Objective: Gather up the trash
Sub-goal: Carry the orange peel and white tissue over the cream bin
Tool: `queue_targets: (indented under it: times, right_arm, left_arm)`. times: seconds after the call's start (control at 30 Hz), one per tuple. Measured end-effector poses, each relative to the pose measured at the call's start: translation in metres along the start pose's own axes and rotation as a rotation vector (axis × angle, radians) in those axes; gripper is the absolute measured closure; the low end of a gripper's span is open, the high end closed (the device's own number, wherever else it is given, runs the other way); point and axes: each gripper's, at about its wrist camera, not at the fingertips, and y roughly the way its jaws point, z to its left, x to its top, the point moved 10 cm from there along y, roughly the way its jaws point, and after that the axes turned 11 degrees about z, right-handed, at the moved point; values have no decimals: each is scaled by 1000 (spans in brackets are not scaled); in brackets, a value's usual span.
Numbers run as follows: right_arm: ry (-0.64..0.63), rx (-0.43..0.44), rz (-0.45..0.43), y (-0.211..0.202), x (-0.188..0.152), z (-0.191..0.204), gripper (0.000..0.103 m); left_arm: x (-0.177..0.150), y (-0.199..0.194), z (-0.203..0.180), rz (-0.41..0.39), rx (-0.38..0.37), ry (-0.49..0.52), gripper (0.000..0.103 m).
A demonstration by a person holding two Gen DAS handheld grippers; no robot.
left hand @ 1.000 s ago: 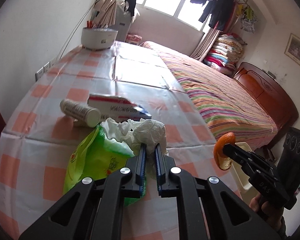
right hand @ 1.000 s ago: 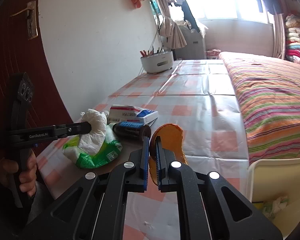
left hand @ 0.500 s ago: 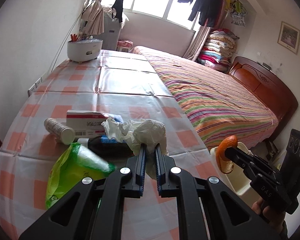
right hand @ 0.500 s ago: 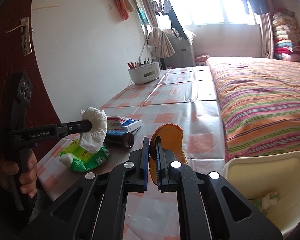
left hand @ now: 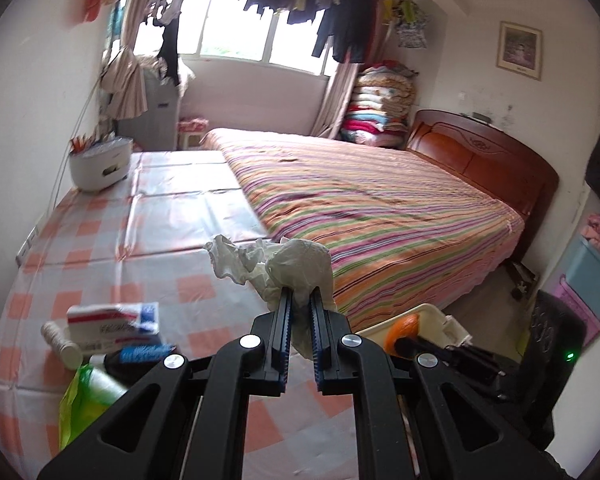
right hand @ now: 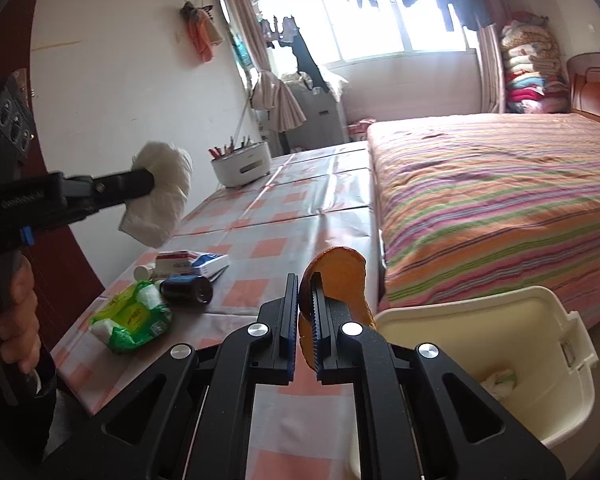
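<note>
My left gripper (left hand: 299, 300) is shut on a crumpled white tissue (left hand: 288, 264) and holds it in the air above the checked table; it also shows in the right wrist view (right hand: 162, 196). My right gripper (right hand: 305, 300) is shut on an orange peel (right hand: 336, 276) and holds it above the table's corner beside a cream plastic bin (right hand: 496, 364). In the left wrist view the peel (left hand: 404, 328) is over the bin's rim (left hand: 432, 312). A tissue lies inside the bin (right hand: 500, 380).
On the table (right hand: 296, 224) lie a green wipes pack (right hand: 134, 320), a dark can on its side (right hand: 188, 288), a red-and-white box (right hand: 192, 262) and a small white bottle (left hand: 62, 342). A white pot (right hand: 242, 164) stands far back. A striped bed (right hand: 500, 184) borders the table's right.
Both grippers have lifted and moved right toward the bin with their loads. The tissue is now well above the table, and the peel is near the bin's rim.
</note>
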Motion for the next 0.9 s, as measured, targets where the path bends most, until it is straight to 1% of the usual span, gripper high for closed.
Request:
queue_targets:
  times: [0.13,0.3,0.63,0.9]
  right_arm:
    - [24,-34,-6,-6,-3,-16,97]
    - [50,-73,-2,-10,-8,-36,97]
    - [97,-112,-23,-25,-11,-62,97]
    - [124,-149,-31,-36,-18,-81,97]
  left_arm:
    - [4,4,-23,-4,-47,36,94]
    - [0,17,-40,24,-91,49,94]
    - [-15,38,-61,82,-125,83,94]
    - [-20,43,-68,95,-138,93,94]
